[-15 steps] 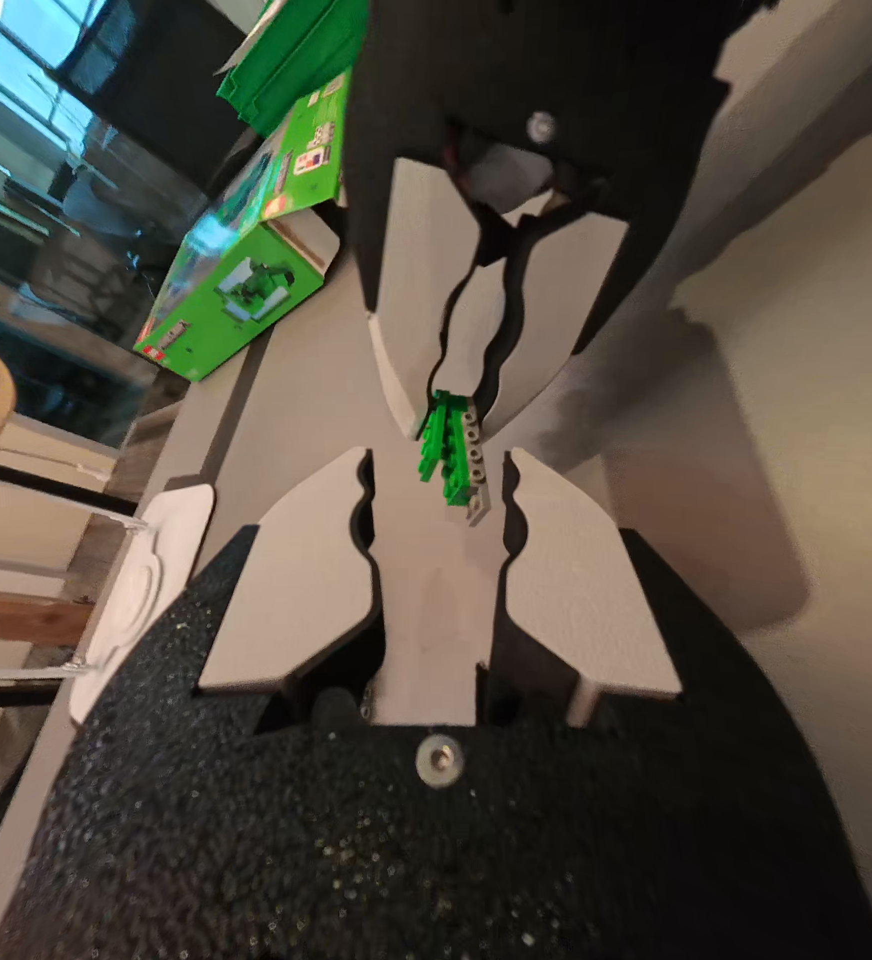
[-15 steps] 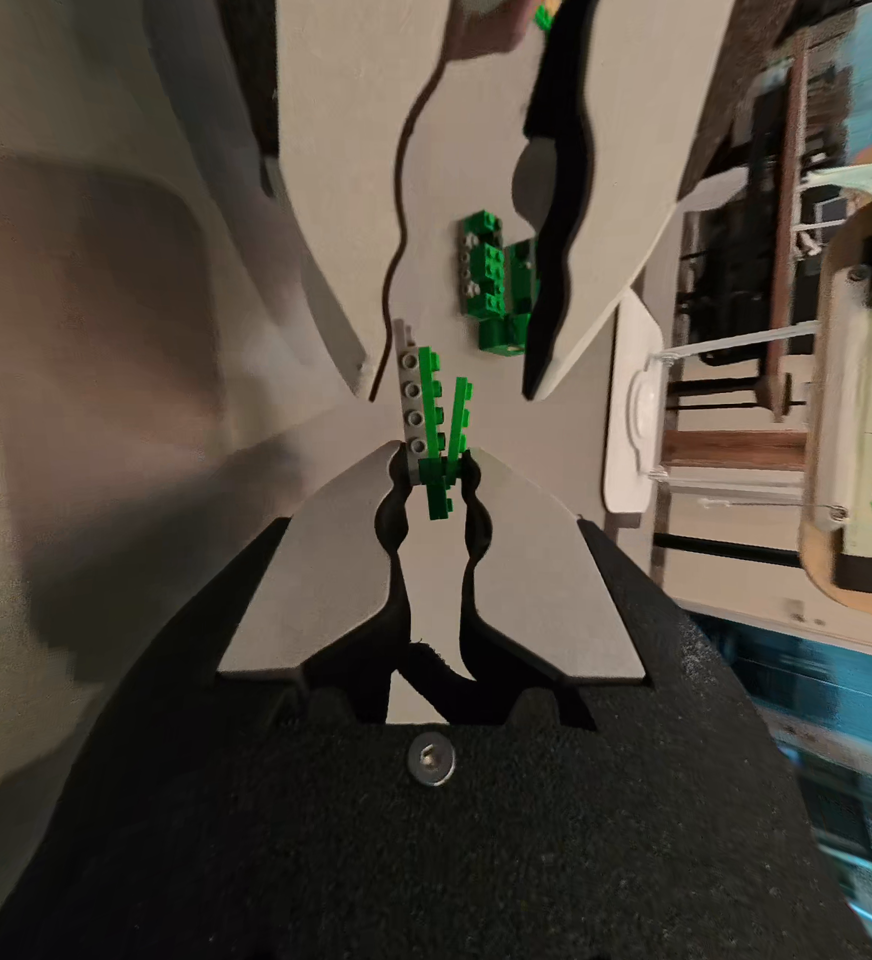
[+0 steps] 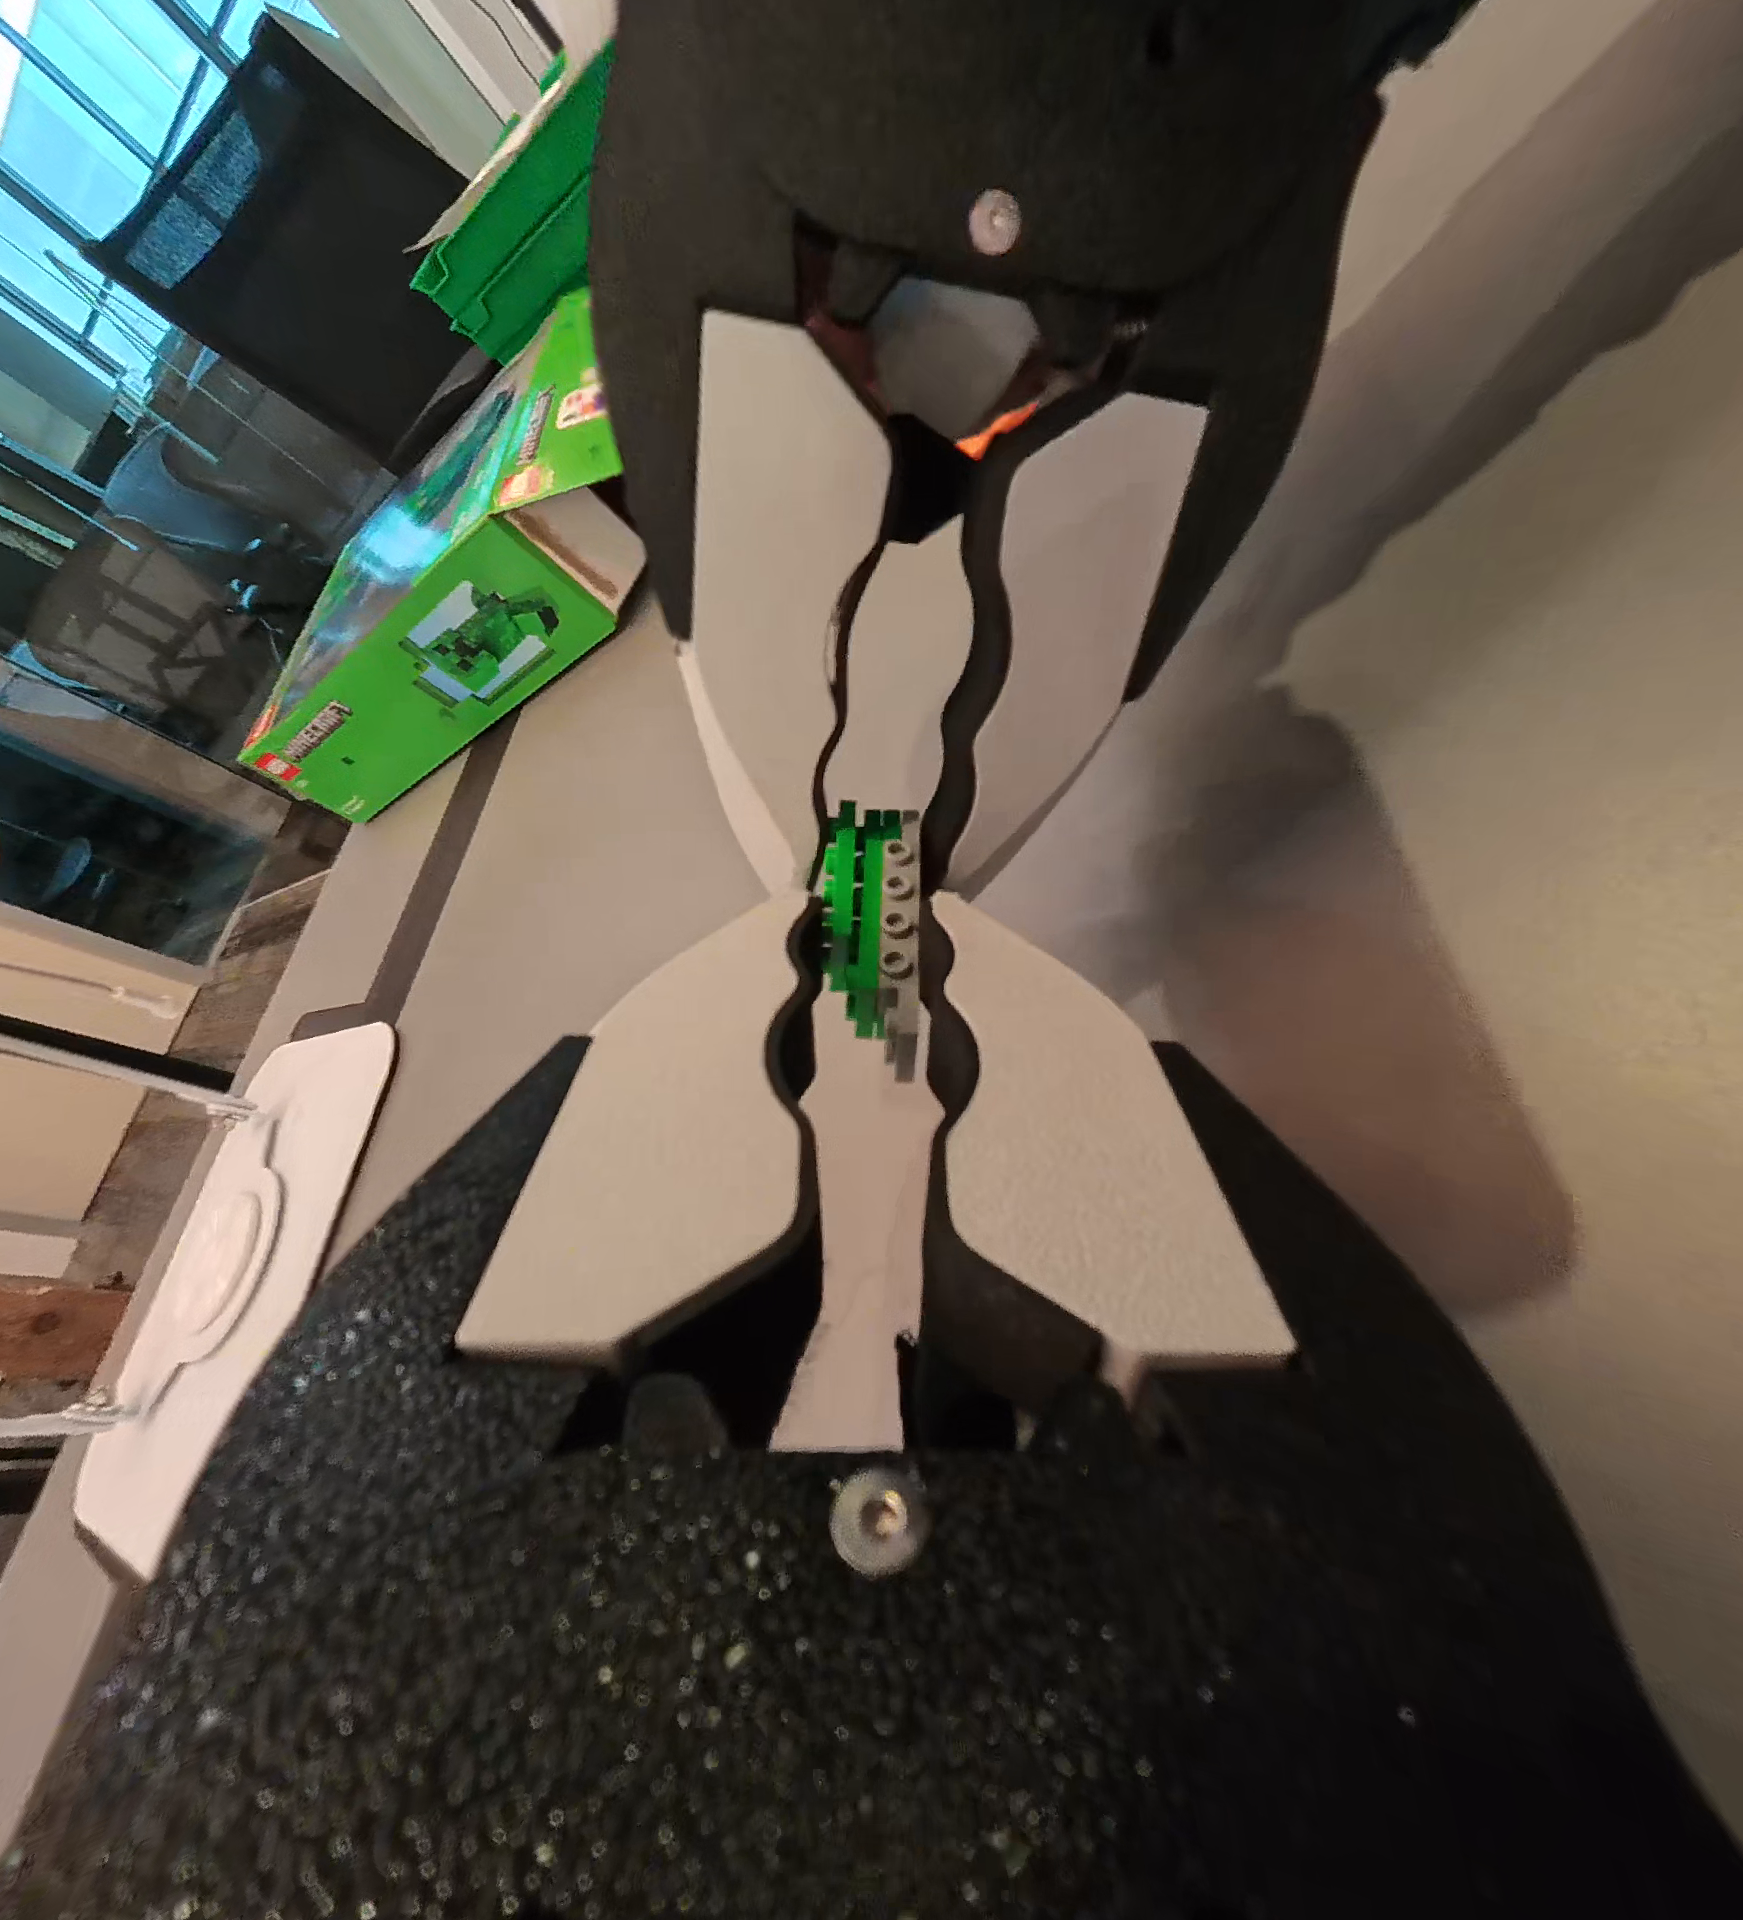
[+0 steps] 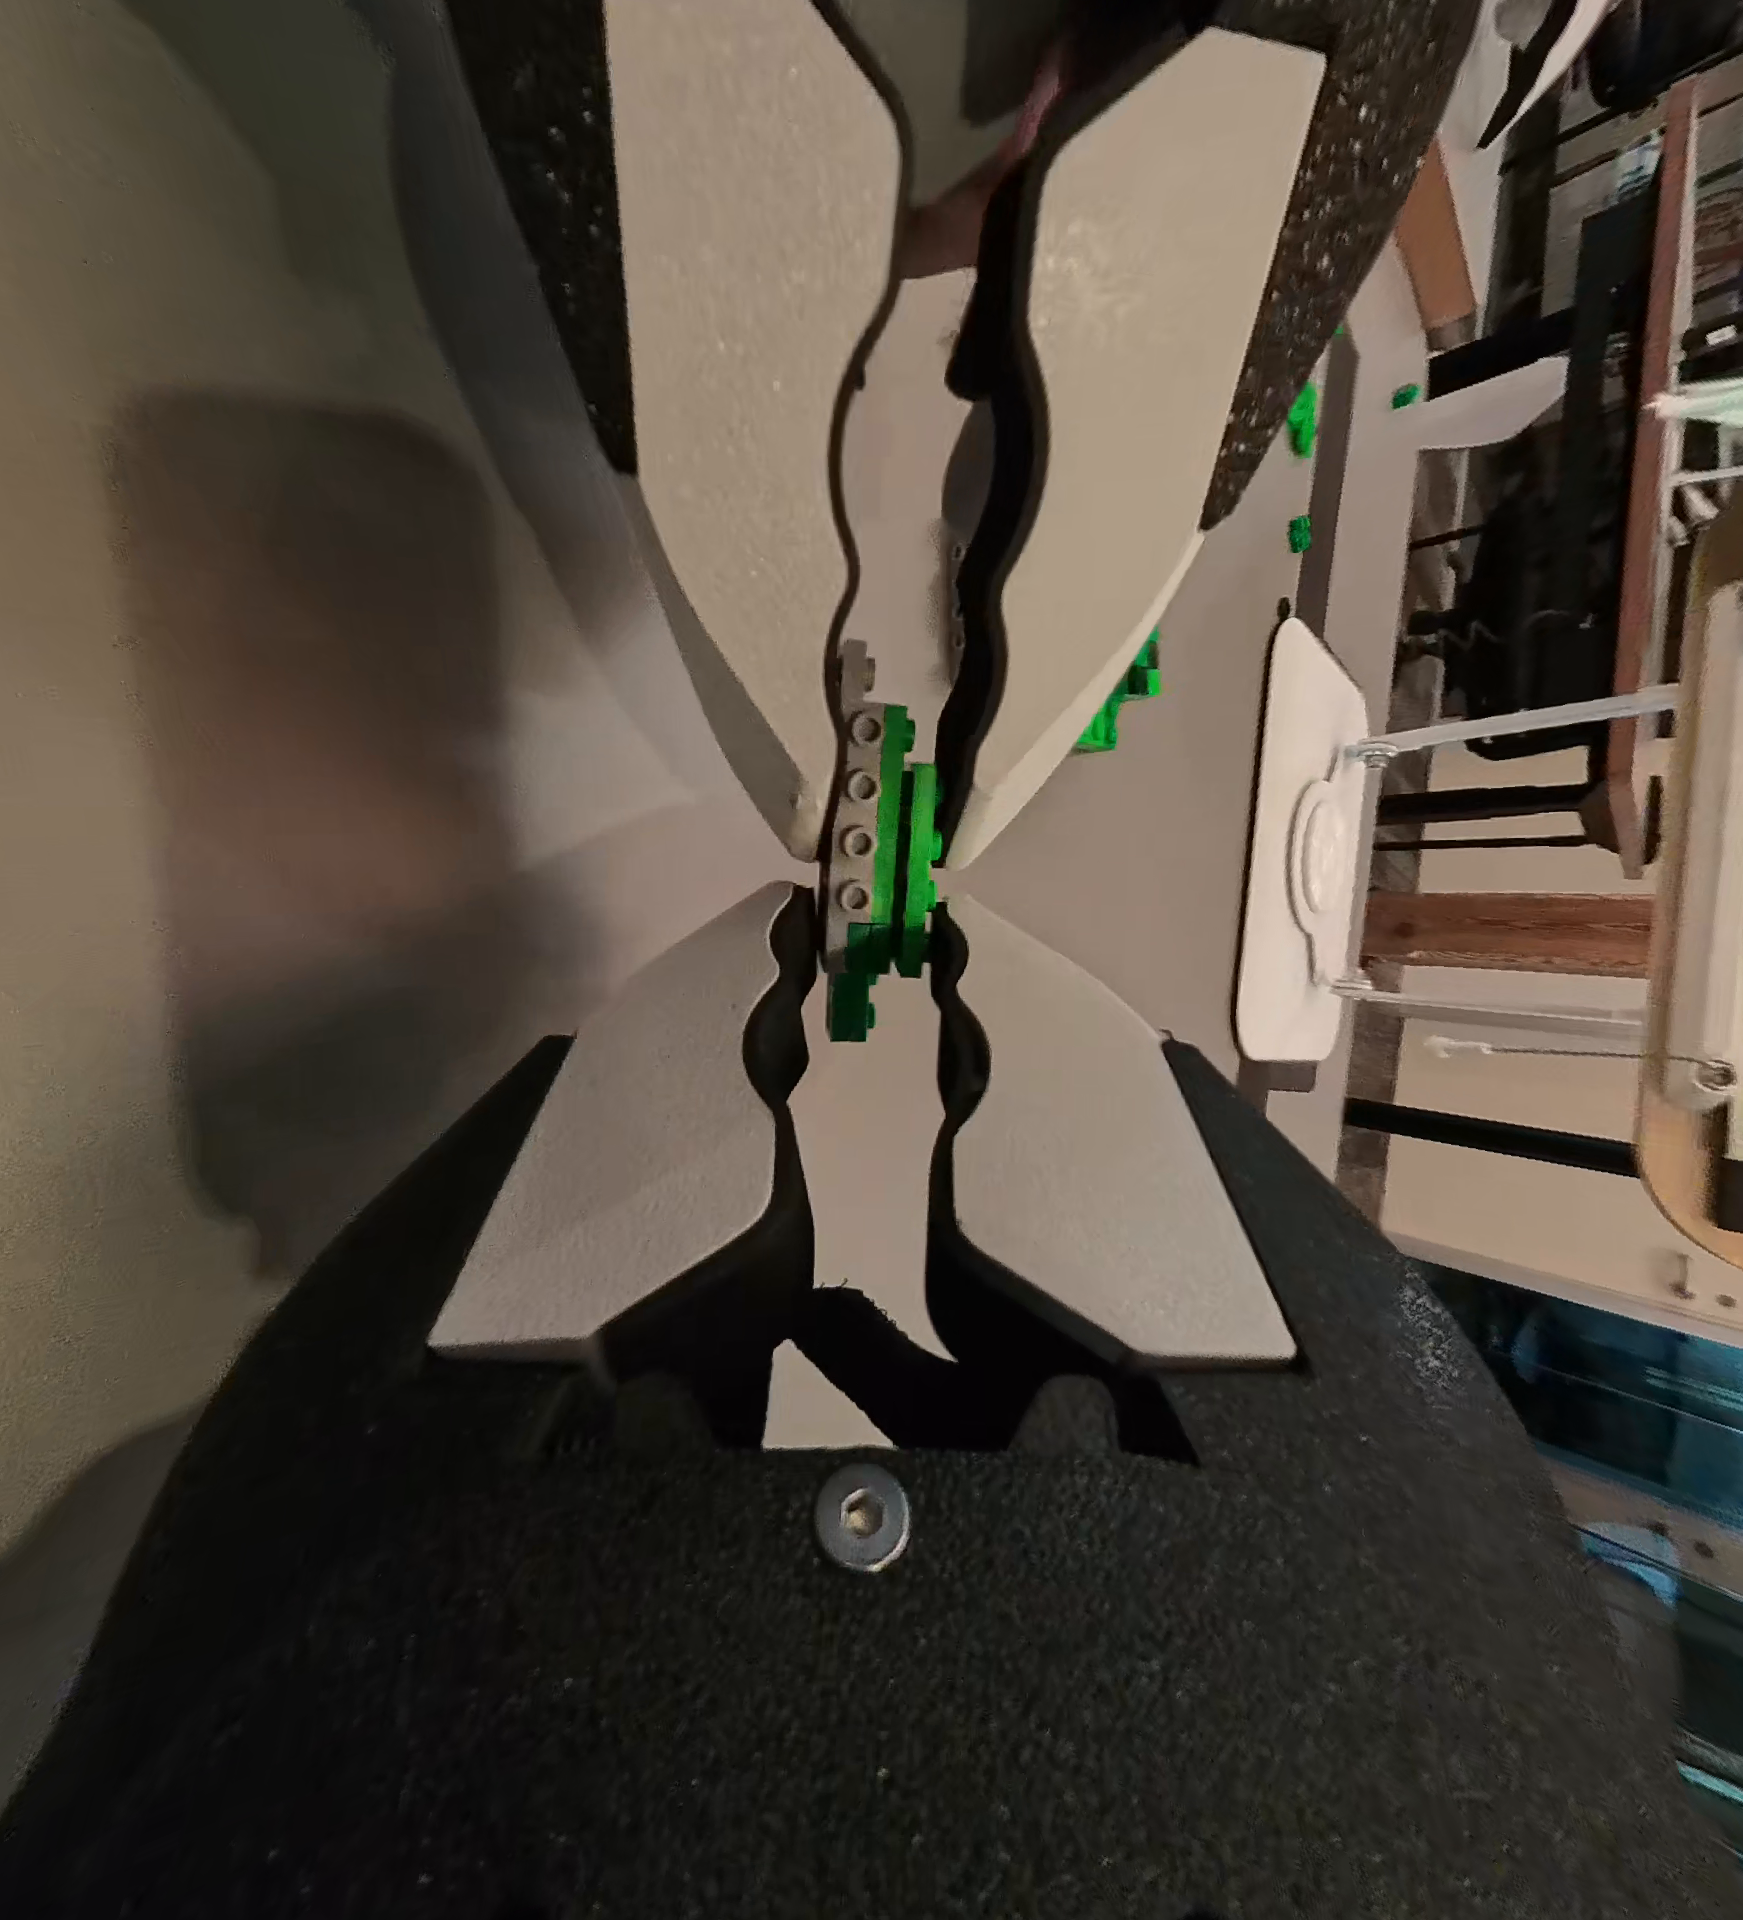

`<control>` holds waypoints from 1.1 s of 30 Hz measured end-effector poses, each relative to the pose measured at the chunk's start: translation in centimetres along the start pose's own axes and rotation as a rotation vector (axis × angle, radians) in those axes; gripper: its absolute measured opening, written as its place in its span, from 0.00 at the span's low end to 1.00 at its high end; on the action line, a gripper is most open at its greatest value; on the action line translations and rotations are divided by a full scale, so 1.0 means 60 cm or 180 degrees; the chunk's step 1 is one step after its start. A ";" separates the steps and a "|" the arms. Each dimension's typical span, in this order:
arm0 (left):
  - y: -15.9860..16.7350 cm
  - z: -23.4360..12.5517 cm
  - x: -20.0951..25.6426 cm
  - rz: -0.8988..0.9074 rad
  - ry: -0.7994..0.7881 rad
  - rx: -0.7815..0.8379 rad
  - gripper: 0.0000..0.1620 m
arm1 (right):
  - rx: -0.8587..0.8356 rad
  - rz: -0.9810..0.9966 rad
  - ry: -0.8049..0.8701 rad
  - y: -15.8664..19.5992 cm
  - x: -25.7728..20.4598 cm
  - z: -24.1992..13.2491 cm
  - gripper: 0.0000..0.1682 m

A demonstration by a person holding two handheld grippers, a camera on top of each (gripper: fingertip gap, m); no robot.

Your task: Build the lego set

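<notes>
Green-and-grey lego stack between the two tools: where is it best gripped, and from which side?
Grip the green-and-grey lego stack across its broad flat faces near one end, coming in along its length; it is thin and plate-like, so the hand-held gripper pads bear on the wide sides.

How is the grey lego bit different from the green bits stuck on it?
The grey brick is dull grey with a row of round dots along its side; the green plates are bright green. The grey brick looks like one thicker bar, while the green plates are thin slices stacked together. What they share: they are joined into one little clump, pinched between the left gripper and the right gripper.
</notes>
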State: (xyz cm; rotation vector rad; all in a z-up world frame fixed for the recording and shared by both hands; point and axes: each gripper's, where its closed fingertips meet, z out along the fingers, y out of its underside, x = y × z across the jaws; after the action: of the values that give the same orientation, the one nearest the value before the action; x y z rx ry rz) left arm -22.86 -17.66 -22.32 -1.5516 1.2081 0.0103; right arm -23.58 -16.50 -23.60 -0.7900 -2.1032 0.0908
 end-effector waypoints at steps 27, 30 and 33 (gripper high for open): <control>-0.025 -0.023 -0.004 -0.0958 0.0397 0.0804 0.10 | 0.0621 0.0624 -0.0102 -0.023 0.008 -0.031 0.13; -0.032 -0.028 -0.003 -0.1034 0.0470 0.0929 0.10 | 0.0849 0.0779 -0.0191 -0.032 0.009 -0.038 0.13; -0.034 -0.030 -0.002 -0.1066 0.0510 0.0991 0.10 | 0.1034 0.0906 -0.0247 -0.041 0.011 -0.046 0.14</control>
State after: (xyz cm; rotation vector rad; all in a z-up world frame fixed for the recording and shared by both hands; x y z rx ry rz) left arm -22.55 -19.20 -20.09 -1.4776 1.0019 -0.5067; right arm -23.04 -18.68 -20.57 -0.8899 -1.9654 0.6091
